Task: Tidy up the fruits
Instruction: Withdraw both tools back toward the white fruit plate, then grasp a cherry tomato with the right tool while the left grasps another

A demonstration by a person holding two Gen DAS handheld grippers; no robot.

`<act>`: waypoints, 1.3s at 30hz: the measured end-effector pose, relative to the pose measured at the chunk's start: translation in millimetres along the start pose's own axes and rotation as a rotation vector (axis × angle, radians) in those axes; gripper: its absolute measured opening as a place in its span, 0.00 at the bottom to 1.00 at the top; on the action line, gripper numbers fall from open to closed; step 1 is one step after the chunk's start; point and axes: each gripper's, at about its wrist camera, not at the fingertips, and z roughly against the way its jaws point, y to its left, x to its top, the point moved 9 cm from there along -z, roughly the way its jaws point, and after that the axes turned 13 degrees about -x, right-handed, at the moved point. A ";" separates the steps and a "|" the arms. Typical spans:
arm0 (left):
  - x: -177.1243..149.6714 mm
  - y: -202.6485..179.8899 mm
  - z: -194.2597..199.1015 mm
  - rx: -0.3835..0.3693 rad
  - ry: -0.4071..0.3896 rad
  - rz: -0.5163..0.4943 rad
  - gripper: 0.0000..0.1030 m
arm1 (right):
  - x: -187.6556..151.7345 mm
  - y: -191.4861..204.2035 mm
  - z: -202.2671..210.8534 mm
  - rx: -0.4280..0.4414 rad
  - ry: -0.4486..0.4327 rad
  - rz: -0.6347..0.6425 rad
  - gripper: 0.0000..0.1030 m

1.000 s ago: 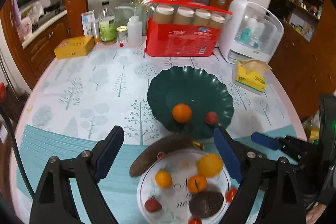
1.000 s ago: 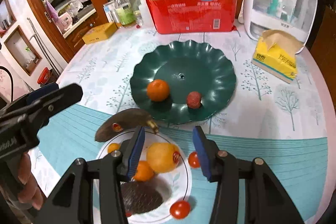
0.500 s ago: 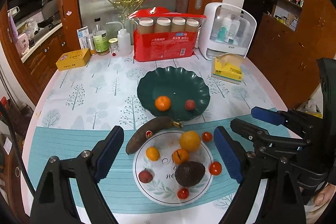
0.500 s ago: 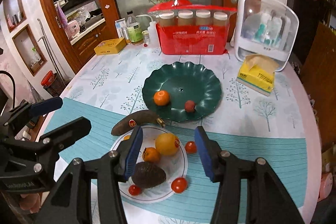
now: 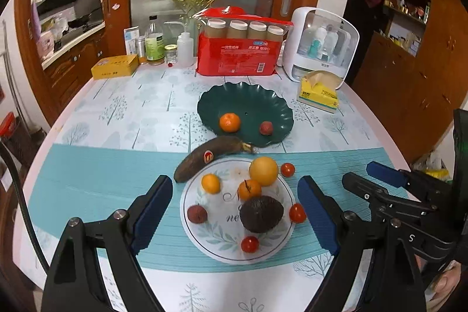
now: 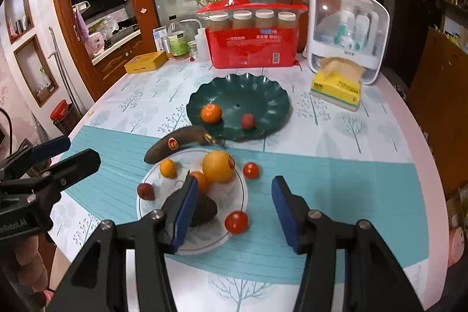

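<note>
2 tongs, left tongs point(image 5: 235, 212) and right tongs point(image 6: 231, 208), stand apart, empty, above the white plate point(image 5: 204, 239); the right just widened. Green plate point(image 5: 263, 98) lies at 12 o'clock.

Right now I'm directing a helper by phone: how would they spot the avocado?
Find the white plate with leaf print on the teal mat, nearer than the green dish. The avocado lies on its near right part. It is the only dark, rough-skinned lump there, bigger than the cherry tomatoes and small oranges around it.
</note>
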 end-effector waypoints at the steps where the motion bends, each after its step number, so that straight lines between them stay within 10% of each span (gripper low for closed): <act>1: -3.9 -0.3 0.3 -0.005 -0.004 0.009 0.84 | -3.0 -1.5 -0.3 0.000 0.001 -0.005 0.51; 29: -123.8 25.3 -116.6 0.050 0.228 0.081 0.84 | -94.7 14.1 -108.2 -0.020 0.178 0.059 0.51; 39: -126.9 20.9 -129.4 0.013 0.243 0.101 0.55 | -90.6 18.4 -125.8 -0.028 0.179 0.054 0.51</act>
